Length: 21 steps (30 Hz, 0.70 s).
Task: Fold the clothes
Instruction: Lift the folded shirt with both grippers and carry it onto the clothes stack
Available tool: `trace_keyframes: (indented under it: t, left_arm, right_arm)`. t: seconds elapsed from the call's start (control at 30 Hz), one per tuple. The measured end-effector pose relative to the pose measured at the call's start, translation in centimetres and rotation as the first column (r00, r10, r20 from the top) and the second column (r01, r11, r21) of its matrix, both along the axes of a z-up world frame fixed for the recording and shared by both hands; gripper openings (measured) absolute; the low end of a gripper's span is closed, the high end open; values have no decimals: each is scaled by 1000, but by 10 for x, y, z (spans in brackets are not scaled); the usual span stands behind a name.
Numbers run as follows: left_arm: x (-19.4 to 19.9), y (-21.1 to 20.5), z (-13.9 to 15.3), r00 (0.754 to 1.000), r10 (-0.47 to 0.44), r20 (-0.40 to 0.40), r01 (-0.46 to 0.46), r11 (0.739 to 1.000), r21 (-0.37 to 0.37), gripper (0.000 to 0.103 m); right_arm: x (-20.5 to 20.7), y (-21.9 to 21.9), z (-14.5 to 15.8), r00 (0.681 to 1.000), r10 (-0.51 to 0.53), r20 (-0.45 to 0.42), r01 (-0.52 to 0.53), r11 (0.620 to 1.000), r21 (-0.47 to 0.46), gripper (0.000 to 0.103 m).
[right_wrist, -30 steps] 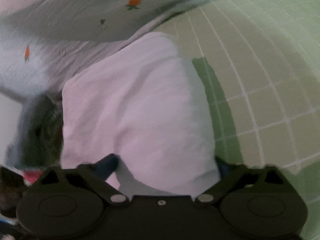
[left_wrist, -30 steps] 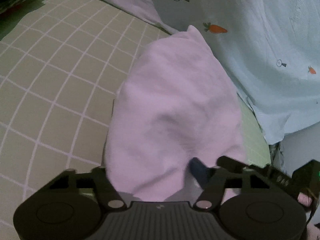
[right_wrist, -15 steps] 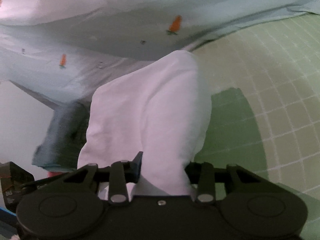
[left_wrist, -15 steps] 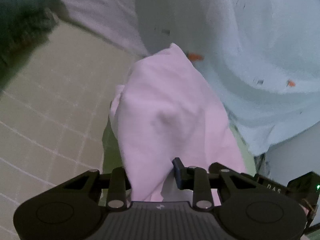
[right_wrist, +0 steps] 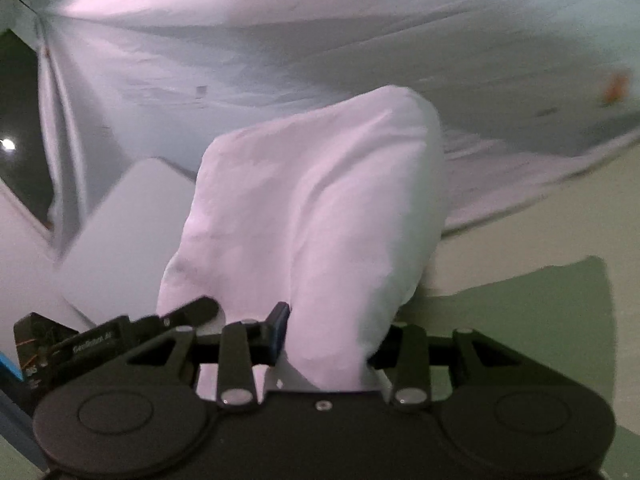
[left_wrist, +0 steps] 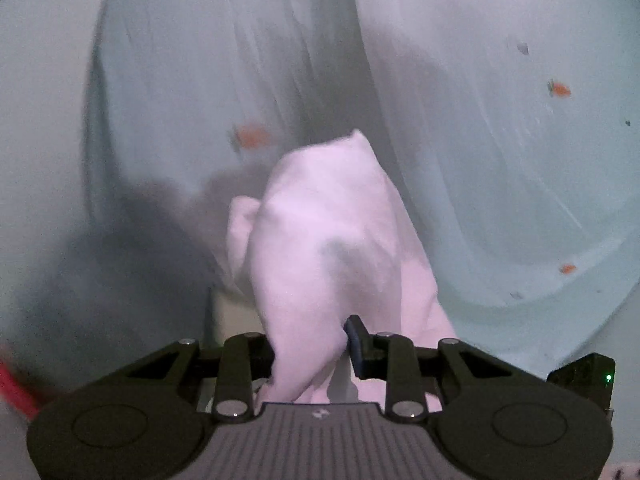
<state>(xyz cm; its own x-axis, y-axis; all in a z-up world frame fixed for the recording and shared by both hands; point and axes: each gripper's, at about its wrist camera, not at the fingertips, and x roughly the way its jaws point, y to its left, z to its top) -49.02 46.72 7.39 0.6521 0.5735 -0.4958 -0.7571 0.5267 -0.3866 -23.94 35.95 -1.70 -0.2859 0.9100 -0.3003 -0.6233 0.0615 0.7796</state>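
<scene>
A white garment hangs bunched in front of the left wrist camera, lifted off the bed. My left gripper is shut on its near edge, with cloth squeezed between the black fingers. In the right wrist view the same white garment rises as a puffed fold. My right gripper is shut on its lower edge. The two grippers hold the cloth close together, and the left gripper's body shows just left of the right one. The rest of the garment's shape is hidden by its own folds.
A pale blue sheet with small carrot prints fills the background, seen also as the sheet in the right view. The green bed cover lies lower right. A white flat object stands at the left. Something red is blurred at the lower left.
Both grippers closed from wide open onto the white garment and rose with it off the green checked bed. The views swung up toward the carrot-print sheet.
</scene>
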Motion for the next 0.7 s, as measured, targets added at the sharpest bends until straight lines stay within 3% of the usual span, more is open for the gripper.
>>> trace_keyframes:
  t: [0.1, 0.17, 0.27, 0.3, 0.4, 0.5, 0.6, 0.7]
  left_arm:
    - [-28, 34, 36, 996, 67, -63, -59, 992, 110, 32]
    - [-43, 62, 40, 986, 140, -94, -125, 981, 149, 40]
    - [-60, 104, 8, 941, 303, -148, -276, 945, 177, 62]
    - [-65, 119, -14, 912, 362, -192, -334, 928, 167, 69]
    - [-79, 156, -81, 826, 471, -311, -473, 878, 74, 69]
    - [-87, 160, -133, 822, 470, -321, -502, 865, -20, 70]
    - [-91, 146, -143, 815, 508, -279, -526, 851, 11, 79]
    - [-93, 141, -147, 810, 545, -214, -565, 824, -41, 83]
  right_arm:
    - [-27, 55, 4, 994, 41, -105, -37, 999, 40, 39]
    - [-42, 92, -3, 989, 40, -139, -36, 999, 34, 40]
    - [-59, 143, -29, 988, 14, -152, -25, 998, -66, 47]
    - [-62, 159, -43, 989, 0, -150, -19, 992, -125, 48]
    - [-67, 191, -84, 989, -13, -147, -22, 971, -240, 55]
    - [-64, 197, -95, 990, -4, -144, -28, 975, -219, 60]
    - [-71, 204, -92, 997, 43, -62, -56, 971, -230, 65]
    - [-71, 206, -92, 997, 54, -53, -64, 971, -230, 67]
